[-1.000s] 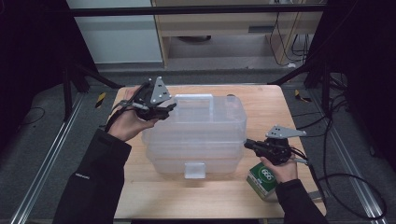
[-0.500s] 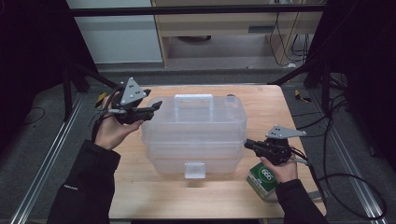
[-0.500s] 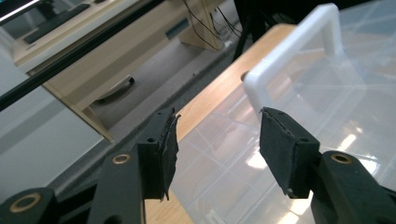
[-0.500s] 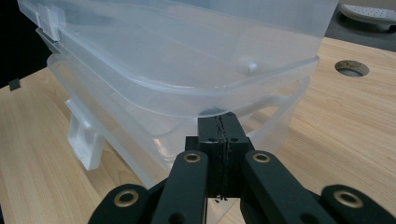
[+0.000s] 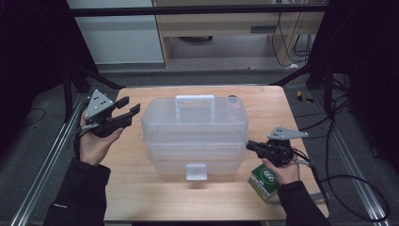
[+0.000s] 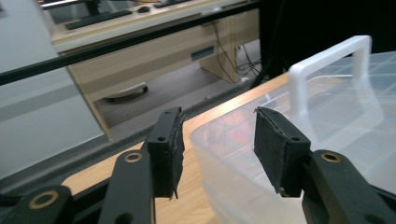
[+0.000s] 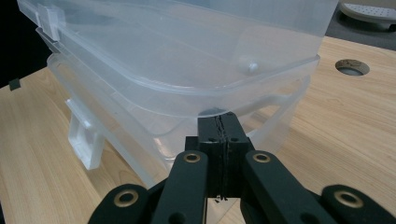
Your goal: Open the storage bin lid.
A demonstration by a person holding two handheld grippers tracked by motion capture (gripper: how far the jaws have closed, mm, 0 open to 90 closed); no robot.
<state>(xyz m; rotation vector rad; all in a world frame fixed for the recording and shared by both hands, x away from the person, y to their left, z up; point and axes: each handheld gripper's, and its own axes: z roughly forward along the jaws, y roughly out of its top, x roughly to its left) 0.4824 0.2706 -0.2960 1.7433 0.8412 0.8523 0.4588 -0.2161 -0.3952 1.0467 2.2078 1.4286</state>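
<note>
Light wooden table (image 5: 141,197) with clear plastic storage box (image 5: 195,136), green-white carton (image 5: 266,181).

You have one clear plastic storage box (image 5: 195,136) on the surface (image 5: 141,197), with one white handle (image 5: 195,101) on its lid and one white latch (image 5: 195,172) on its front. Beside it you have one green carton (image 5: 264,181). You hold two claws, the left claw (image 5: 129,107) and the right claw (image 5: 249,146), one in each hand.
</note>
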